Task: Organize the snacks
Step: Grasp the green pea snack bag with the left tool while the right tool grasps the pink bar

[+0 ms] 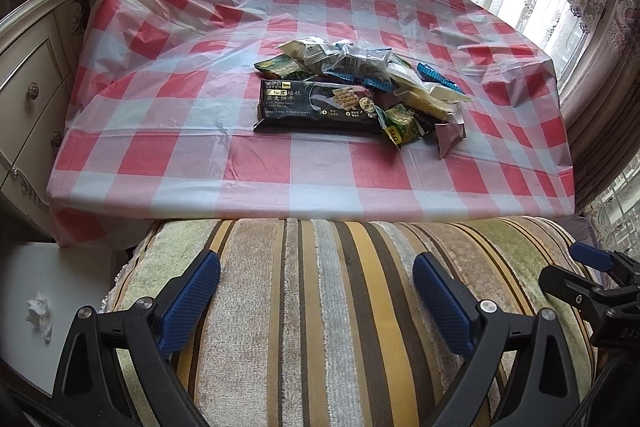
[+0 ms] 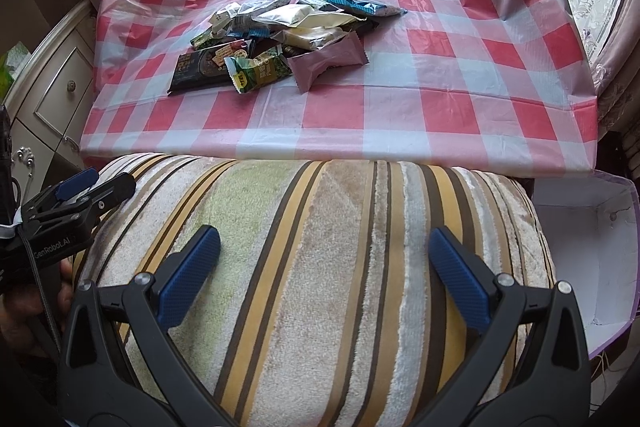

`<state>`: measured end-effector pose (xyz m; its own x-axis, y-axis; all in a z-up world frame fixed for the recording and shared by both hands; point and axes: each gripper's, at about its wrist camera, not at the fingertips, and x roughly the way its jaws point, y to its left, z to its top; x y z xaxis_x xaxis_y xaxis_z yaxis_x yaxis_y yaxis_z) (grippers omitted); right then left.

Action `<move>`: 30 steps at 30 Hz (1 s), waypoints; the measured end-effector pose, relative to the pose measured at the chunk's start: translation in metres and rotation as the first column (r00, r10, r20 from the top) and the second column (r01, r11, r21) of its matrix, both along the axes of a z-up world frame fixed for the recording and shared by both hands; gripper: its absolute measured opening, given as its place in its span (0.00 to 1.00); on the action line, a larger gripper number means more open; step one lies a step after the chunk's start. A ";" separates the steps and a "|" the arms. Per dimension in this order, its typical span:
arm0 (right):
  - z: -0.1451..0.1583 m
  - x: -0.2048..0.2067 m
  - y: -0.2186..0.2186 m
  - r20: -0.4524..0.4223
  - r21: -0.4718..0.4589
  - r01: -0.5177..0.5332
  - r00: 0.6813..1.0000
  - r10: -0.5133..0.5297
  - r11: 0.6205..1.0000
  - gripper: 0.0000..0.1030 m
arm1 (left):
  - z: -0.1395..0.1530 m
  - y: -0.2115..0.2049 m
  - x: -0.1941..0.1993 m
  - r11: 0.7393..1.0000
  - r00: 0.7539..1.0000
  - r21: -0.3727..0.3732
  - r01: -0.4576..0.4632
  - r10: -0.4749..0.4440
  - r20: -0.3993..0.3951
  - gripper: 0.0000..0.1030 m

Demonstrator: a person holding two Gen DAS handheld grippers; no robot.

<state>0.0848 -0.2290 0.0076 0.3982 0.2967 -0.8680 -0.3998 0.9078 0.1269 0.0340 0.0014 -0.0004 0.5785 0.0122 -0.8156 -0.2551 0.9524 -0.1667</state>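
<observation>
Hovering over the striped cushion [image 1: 320, 307] — left gripper [image 1: 316, 291] and right gripper [image 2: 324, 275] both spread wide, holding nothing; snack pile [image 1: 360, 87] sits untouched on the checked tablecloth [image 1: 160, 131].

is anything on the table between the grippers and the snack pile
Nothing visible. Between the open left gripper, the open right gripper and the snack pile lies only bare checked tablecloth. Both grippers hover over a striped cushion at the table's near edge.
</observation>
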 end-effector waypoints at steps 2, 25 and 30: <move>0.000 0.008 0.000 -0.005 0.027 0.027 1.000 -0.027 0.999 1.00 | -0.002 0.001 0.013 1.000 1.000 -0.005 0.014 -0.014 -0.004 0.87; -0.022 0.128 0.003 -0.124 0.147 0.319 0.945 -0.303 0.936 1.00 | -0.021 -0.061 0.176 0.878 0.894 0.166 0.448 -0.442 -0.075 0.60; -0.025 0.139 0.018 -0.119 0.152 0.310 0.949 -0.294 0.939 1.00 | -0.034 -0.061 0.178 0.877 0.885 0.126 0.463 -0.451 -0.114 0.52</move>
